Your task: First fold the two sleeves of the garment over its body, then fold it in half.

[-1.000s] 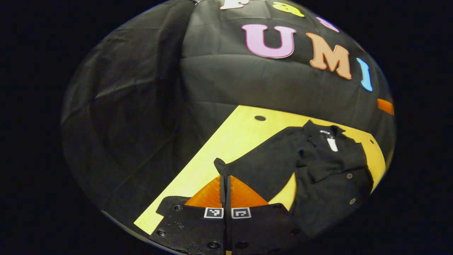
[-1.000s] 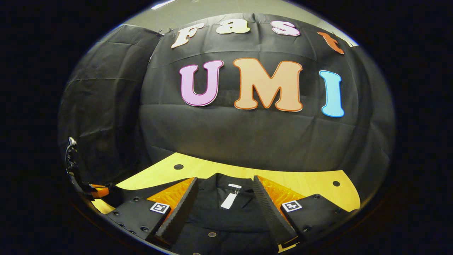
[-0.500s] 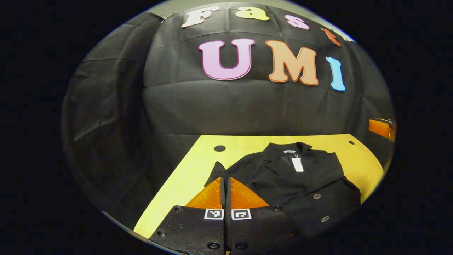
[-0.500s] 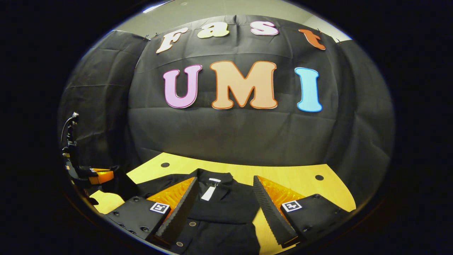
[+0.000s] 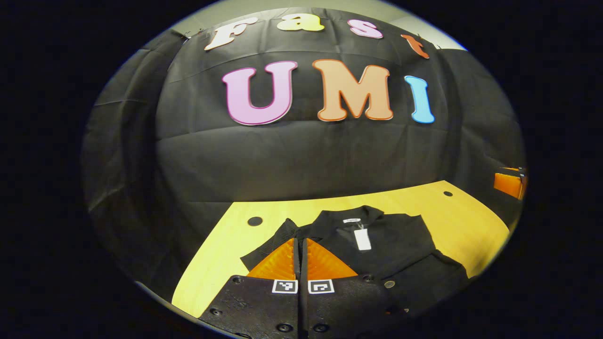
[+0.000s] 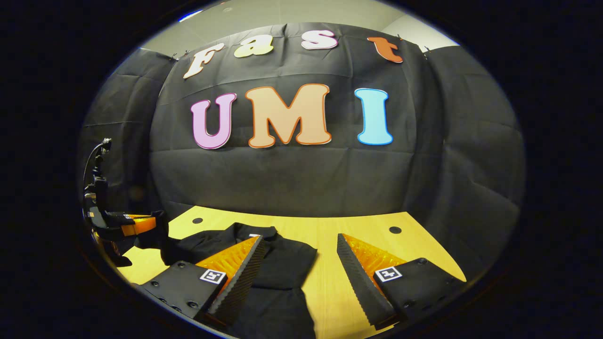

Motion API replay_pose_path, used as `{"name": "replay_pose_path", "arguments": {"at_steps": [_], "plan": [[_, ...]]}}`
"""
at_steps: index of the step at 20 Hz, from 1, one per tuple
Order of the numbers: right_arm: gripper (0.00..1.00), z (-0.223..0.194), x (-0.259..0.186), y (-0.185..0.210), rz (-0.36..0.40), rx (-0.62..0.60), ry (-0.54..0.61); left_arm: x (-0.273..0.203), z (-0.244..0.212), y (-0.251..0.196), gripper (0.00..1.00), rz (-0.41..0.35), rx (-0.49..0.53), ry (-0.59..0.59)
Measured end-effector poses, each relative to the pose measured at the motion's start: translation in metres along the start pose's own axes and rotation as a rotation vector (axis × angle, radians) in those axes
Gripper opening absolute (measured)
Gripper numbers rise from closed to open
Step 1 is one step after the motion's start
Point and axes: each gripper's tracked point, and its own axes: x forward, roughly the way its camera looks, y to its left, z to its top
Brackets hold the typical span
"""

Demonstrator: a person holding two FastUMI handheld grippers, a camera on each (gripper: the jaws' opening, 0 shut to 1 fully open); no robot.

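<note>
A black buttoned garment (image 5: 400, 254) with a white tag at its collar lies on the yellow table (image 5: 466, 226). My left gripper (image 5: 300, 241) is shut on the end of the garment's left sleeve (image 5: 275, 242), which it holds lifted beside the collar. In the right gripper view the garment (image 6: 282, 263) lies at lower left, with one sleeve folded across its chest. My right gripper (image 6: 299, 247) hangs open above the garment's right edge and the bare table, holding nothing. The left gripper (image 6: 141, 225) shows at far left there, gripping black cloth.
Black cloth walls close the booth behind and beside the table (image 6: 414, 249). Small round holes (image 5: 255, 221) mark the tabletop near its far corners. Bare wood lies to the right of the garment in both views.
The left gripper has carried the sleeve end inward toward the collar. The right gripper has swung to the right, off the garment's middle, staying open.
</note>
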Motion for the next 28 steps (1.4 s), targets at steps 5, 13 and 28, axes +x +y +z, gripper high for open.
{"name": "replay_pose_path", "arguments": {"at_steps": [5, 13, 28], "plan": [[0.99, -0.008, -0.014, -0.040, -0.052, 0.031, 0.003, 0.024, 0.018, -0.062, 0.00, -0.082, 0.027, -0.012], [0.99, -0.017, -0.038, -0.091, -0.130, 0.062, 0.003, 0.044, 0.019, -0.140, 0.00, -0.189, 0.053, -0.005], [0.99, -0.035, -0.054, -0.157, -0.224, 0.115, 0.040, 0.084, 0.019, -0.267, 0.66, -0.361, 0.059, 0.030]]}}
